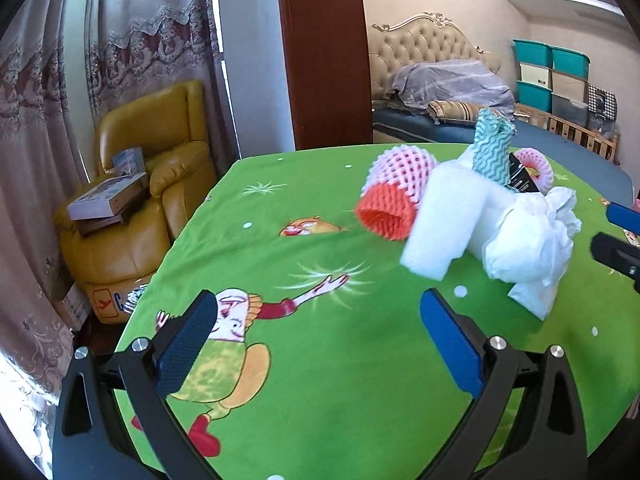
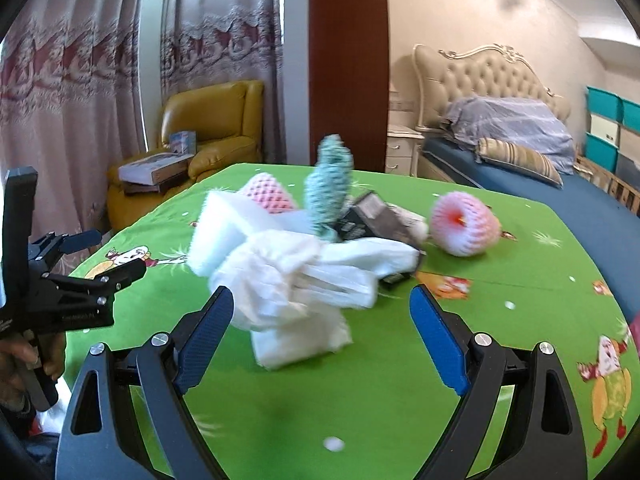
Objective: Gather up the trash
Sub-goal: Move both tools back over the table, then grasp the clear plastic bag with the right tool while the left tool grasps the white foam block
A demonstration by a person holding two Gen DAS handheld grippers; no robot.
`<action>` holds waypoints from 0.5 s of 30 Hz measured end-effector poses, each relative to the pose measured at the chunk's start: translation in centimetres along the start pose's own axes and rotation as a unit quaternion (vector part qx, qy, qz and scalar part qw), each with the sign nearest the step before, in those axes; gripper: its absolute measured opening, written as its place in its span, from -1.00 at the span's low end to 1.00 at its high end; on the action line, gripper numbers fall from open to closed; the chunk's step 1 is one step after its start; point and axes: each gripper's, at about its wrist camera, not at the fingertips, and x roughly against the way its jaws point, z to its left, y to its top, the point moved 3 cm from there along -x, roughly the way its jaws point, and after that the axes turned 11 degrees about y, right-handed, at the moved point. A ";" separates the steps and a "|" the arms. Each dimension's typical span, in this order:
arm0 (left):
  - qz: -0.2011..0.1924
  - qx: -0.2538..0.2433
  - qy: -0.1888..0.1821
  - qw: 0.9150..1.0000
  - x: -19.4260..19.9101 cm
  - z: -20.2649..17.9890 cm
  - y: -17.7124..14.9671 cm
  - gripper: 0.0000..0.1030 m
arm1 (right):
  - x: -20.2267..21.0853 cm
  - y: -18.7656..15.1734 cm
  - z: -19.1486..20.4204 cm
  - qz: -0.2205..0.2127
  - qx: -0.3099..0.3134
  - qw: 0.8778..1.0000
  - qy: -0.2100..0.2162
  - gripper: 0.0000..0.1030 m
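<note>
Both the left gripper (image 1: pixel 320 344) and right gripper (image 2: pixel 322 336) hover with jaws spread, empty, before a trash pile (image 2: pixel 296 264) on the green tabletop (image 1: pixel 320 400).

1. The black printed carton (image 2: pixel 370 216) is largely covered by the crumpled white tissue paper (image 2: pixel 296 280) and the teal wavy-patterned cloth (image 2: pixel 330 184); its print is too blurred to read.
2. The pink foam fruit net (image 2: pixel 268 194) shows only its top behind the white foam block (image 2: pixel 222 228).
3. The right gripper (image 1: pixel 618 236) is cut off by the left wrist view's edge.
4. The hand (image 2: pixel 24 364) holding the left gripper (image 2: pixel 104 254) is clipped by the right wrist view's edge.
</note>
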 end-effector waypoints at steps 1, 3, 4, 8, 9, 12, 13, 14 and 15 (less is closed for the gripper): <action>-0.002 0.001 0.002 1.000 0.1 0.2 -0.1 0.91 | -0.5 0.2 0.4 0.003 0.003 1.000 0.000 0.64; -0.004 0.003 0.004 1.000 0.2 0.5 -0.5 0.91 | -1.1 0.6 1.1 0.005 0.010 1.000 0.002 0.64; -0.004 0.005 0.002 1.000 0.3 0.4 -0.6 0.91 | -1.6 0.8 1.7 0.009 0.019 1.000 0.004 0.64; 0.001 0.017 -0.006 1.000 0.4 0.2 -1.0 0.91 | -3.6 1.0 3.0 0.031 0.043 0.999 -0.003 0.64; 0.002 0.018 -0.007 1.000 0.5 0.2 -1.0 0.91 | -4.0 1.1 3.3 0.034 0.046 0.998 -0.005 0.60; 0.001 0.019 -0.009 1.000 0.4 0.1 -1.1 0.91 | -5.6 1.0 3.4 0.058 0.057 0.996 -0.020 0.41; 0.000 0.019 -0.008 1.000 0.4 0.1 -1.2 0.91 | -6.0 0.8 3.4 0.064 0.059 0.996 -0.025 0.34; -0.001 0.019 -0.009 1.000 0.5 0.0 -1.2 0.91 | -6.3 0.6 3.2 0.072 0.059 0.995 -0.033 0.18; -0.001 0.020 -0.012 1.000 0.5 0.1 -1.2 0.91 | -6.6 0.5 2.8 0.080 0.052 0.995 -0.032 0.01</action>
